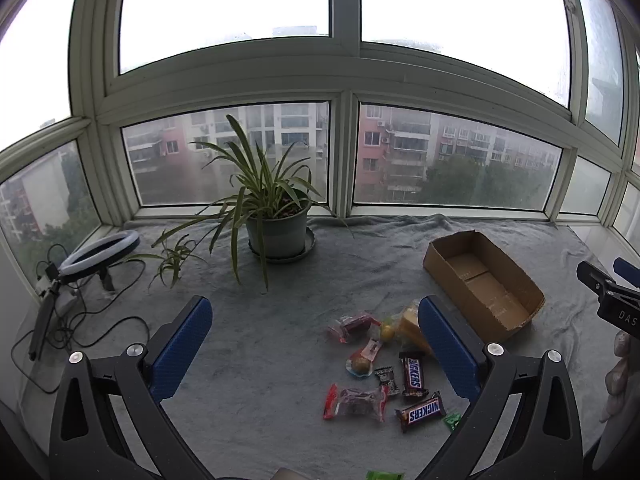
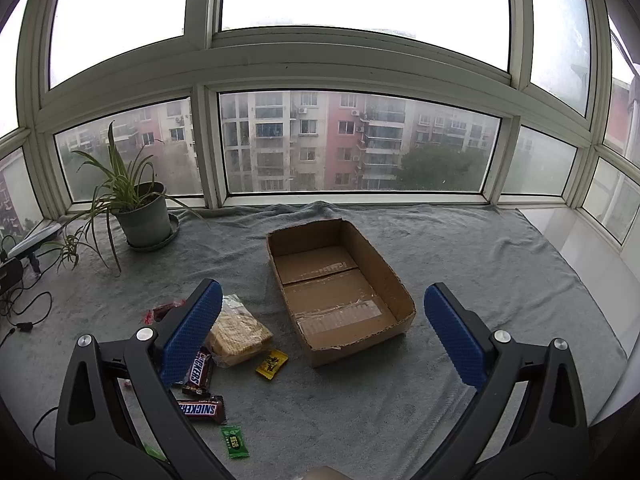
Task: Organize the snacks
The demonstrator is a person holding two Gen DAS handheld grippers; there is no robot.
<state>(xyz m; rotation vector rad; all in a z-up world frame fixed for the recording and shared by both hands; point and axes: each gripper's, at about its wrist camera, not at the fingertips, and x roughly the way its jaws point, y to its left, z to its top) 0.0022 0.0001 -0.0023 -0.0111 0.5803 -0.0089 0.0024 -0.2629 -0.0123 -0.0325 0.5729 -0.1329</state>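
Grey fuzzy cloth [image 2: 460,248] covers the window ledge; at far left, a potted plant [image 2: 140,216]. Left claw [image 1: 316,344] gapes wide, empty. Snacks [image 1: 384,372] scatter lower centre: crinkly, light, slippery wrappers, best pinched across the stiff Snickers bars [image 2: 198,368]. Right claw [image 2: 324,332] spread too, above the empty cardboard box [image 2: 396,276].

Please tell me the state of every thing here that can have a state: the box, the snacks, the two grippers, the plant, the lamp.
cardboard box: open on top, empty, upright.
Snickers bars: two, wrapped, lying loose on the cloth, outside the box.
cracker pack: sealed, on the cloth.
left gripper: open, holds nothing.
right gripper: open, holds nothing.
potted plant: upright in its saucer.
ring light: off.
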